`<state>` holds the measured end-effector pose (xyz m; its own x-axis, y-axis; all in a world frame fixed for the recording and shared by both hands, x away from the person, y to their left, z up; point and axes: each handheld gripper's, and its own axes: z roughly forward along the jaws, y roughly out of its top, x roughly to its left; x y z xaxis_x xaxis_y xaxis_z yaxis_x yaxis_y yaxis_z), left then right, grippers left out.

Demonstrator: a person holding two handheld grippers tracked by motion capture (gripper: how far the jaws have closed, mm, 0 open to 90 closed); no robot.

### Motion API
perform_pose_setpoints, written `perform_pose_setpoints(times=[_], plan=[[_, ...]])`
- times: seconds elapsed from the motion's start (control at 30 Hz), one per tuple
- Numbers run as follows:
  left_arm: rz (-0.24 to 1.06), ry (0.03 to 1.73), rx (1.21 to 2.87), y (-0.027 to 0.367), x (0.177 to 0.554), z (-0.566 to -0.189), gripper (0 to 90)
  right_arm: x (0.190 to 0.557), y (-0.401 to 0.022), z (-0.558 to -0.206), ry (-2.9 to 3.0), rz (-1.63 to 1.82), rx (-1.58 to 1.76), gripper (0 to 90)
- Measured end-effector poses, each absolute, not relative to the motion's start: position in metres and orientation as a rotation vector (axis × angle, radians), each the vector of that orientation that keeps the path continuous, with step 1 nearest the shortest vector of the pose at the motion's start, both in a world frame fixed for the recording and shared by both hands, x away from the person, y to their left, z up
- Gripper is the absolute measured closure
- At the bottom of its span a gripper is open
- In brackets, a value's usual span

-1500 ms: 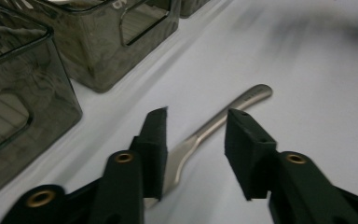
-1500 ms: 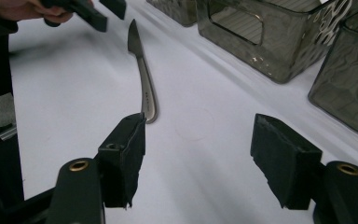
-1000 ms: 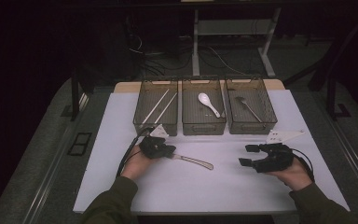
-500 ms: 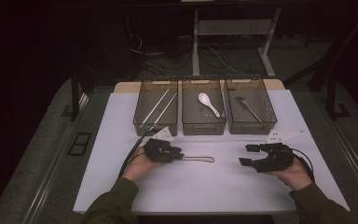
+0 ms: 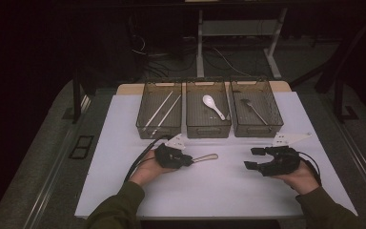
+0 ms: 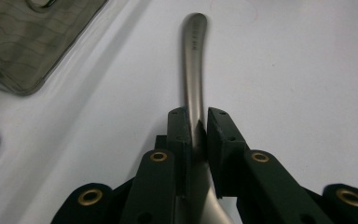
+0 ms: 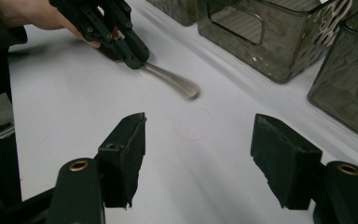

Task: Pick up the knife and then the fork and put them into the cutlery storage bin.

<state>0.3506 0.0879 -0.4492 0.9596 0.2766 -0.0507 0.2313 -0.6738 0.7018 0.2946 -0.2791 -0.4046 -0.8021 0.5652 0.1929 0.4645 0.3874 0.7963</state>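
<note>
One metal spoon, stiff, light and probably slippery, was pinched at its neck by the left hand-held gripper; the right hand-held gripper stood spread, empty.

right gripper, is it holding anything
No, the right gripper has its jaws wide apart over bare white table, with nothing between them.

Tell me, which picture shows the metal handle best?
The left gripper view: the handle runs up big and sharp from between the left gripper pads. The right gripper view shows it blurred and farther off; the high view, tiny.
</note>
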Motion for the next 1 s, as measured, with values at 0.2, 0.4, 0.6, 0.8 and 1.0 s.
perform_pose_setpoints(times=[0.2, 0.4, 0.6, 0.8, 1.0], plan=[[0.076, 0.337, 2.349, 0.087, 0.349, -0.447, 79.1, 0.296, -0.277, -0.404, 2.536, 1.392, 0.913, 35.2], [0.004, 0.324, 2.345, 0.088, 0.347, -0.442, 79.1, 0.301, -0.269, -0.399, 2.586, 1.382, 0.826, 33.1], [-0.031, 0.261, 2.355, 0.078, 0.340, -0.435, 79.1, 0.312, -0.247, -0.391, 2.658, 1.368, 0.691, 32.1], [-0.043, 0.210, 2.340, 0.069, 0.332, -0.424, 79.1, 0.318, -0.215, -0.388, 2.762, 1.314, 0.556, 32.2], [-0.055, 0.154, 2.333, 0.062, 0.324, -0.414, 79.0, 0.323, -0.183, -0.394, 2.863, 1.204, 0.377, 32.0]])
